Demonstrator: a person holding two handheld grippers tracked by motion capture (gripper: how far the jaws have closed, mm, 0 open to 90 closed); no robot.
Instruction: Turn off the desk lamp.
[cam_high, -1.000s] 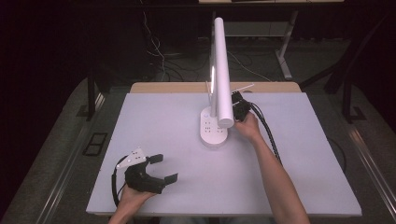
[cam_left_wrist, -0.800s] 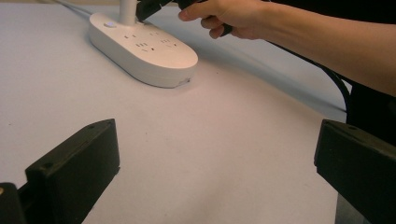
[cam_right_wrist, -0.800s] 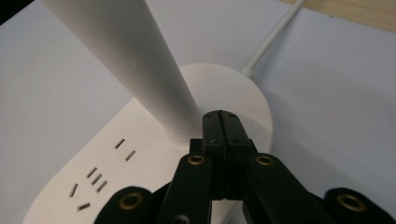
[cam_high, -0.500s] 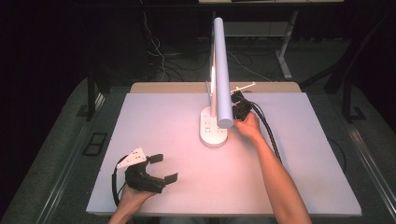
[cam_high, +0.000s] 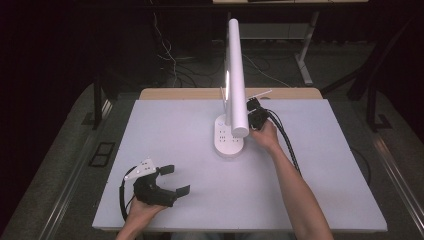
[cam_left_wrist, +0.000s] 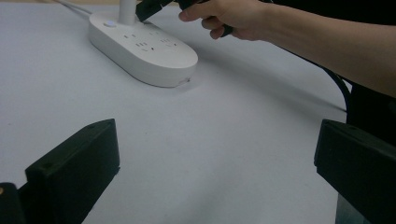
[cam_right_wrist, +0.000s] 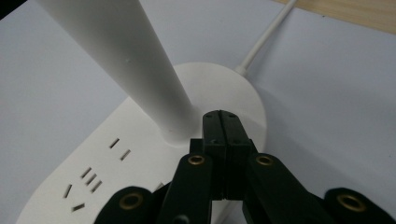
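1. The right gripper (cam_right_wrist: 223, 122) is seen with jaws pressed together, empty, tips over the lamp base (cam_right_wrist: 140, 154) beside the white stem (cam_right_wrist: 126, 60).
2. The left gripper (cam_high: 176, 180), jaws spread and holding nothing, is rested well apart from it on the table (cam_high: 320, 200).

Each black tool (cam_high: 172, 180) has brass-coloured screws, trailing black cables, bare forearms behind.

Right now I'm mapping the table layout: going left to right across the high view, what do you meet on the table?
Left tool, open, near the front edge → white lamp base with sockets → right tool, shut, beside the lamp's post.
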